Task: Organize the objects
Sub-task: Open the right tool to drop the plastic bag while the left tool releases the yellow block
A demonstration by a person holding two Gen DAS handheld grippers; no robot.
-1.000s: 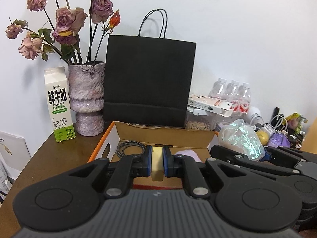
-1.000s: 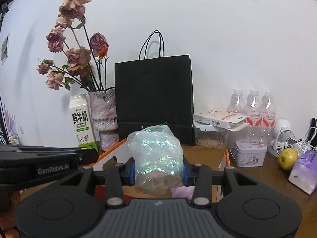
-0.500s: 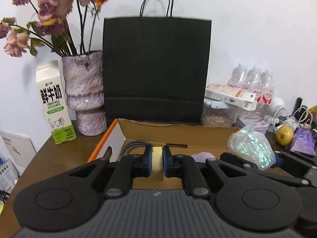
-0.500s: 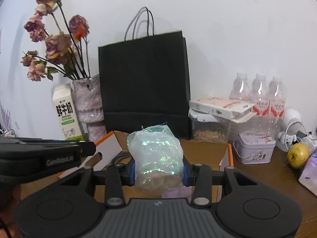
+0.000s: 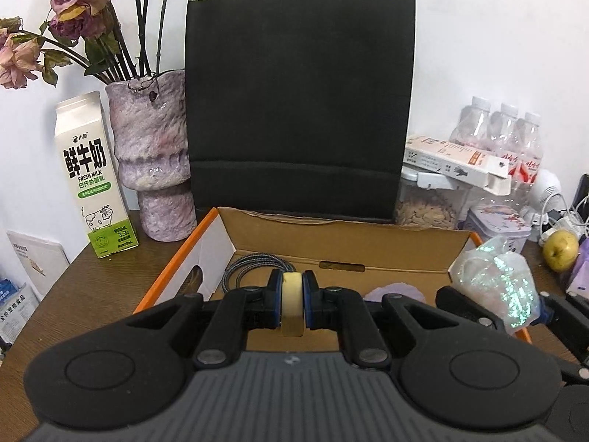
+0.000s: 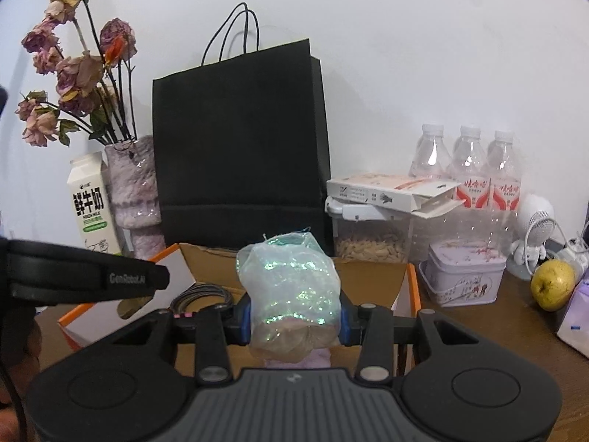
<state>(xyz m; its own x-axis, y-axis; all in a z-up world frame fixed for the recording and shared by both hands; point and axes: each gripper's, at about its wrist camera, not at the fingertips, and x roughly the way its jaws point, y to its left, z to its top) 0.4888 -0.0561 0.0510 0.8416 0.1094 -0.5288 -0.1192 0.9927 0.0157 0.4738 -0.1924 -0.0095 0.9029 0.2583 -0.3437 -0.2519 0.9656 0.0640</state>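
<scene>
Left claw (image 5: 292,304) pinches a cream tape roll (image 5: 292,300) and right claw (image 6: 294,318) clamps an iridescent bag (image 6: 291,287), both over the cardboard box (image 5: 342,246) just ahead, where a coiled cable (image 5: 254,267) already lies; neither load is dropped in yet. Compared with a second ago, both claws have come closer to the box and lower, grips unchanged.

A plain white wall (image 5: 478,37) fills the back of both views, evenly lit, with soft shadows cast on it behind the dried flowers (image 6: 73,73) and the black paper bag (image 5: 300,110); below it runs a dark brown wooden table (image 5: 92,276) with a visible grain, pushed against the wall; the table (image 6: 497,328) carries on to the right; no window or floor shows in either view.
</scene>
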